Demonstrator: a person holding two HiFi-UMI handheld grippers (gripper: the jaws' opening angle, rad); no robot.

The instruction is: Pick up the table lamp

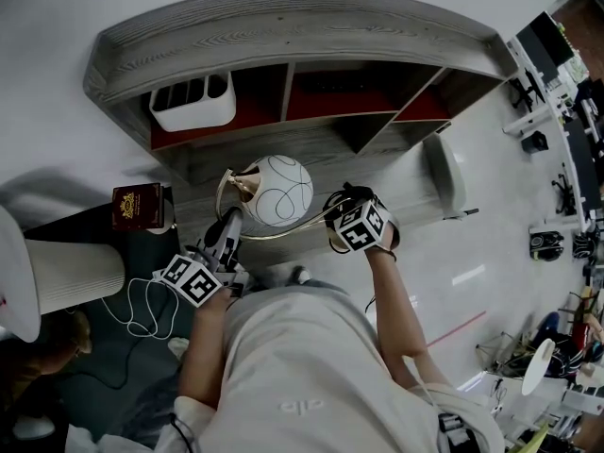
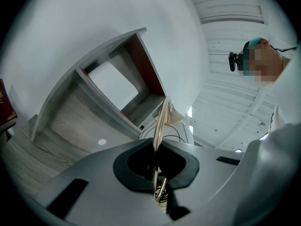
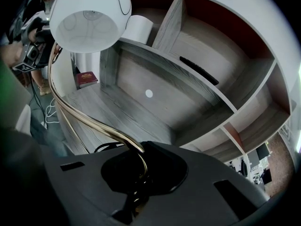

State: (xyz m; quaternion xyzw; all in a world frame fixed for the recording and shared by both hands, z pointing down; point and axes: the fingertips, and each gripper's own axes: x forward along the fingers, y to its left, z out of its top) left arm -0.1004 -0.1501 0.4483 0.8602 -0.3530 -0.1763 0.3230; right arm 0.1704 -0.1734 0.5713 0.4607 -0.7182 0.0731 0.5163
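Observation:
The table lamp has a white globe shade (image 1: 278, 190) with thin black lines and a curved gold frame (image 1: 225, 189). It hangs over the grey wooden desk (image 1: 311, 149) between my two grippers. My left gripper (image 1: 226, 232) is shut on the gold frame (image 2: 161, 121) at the lamp's left, with the shade (image 2: 186, 132) just beyond its jaws (image 2: 157, 173). My right gripper (image 1: 336, 217) is shut on the gold arm (image 3: 87, 119) at the lamp's right. In the right gripper view the shade (image 3: 89, 18) shows its open underside at the upper left, and the arm runs down into the jaws (image 3: 138, 173).
A curved grey shelf unit (image 1: 283, 26) with red back panels stands behind the lamp, with a white divided bin (image 1: 193, 102) in its left compartment. A dark red book (image 1: 138, 206) lies at the left. A white cylinder (image 1: 75, 274) and a white cable (image 1: 142, 311) are lower left.

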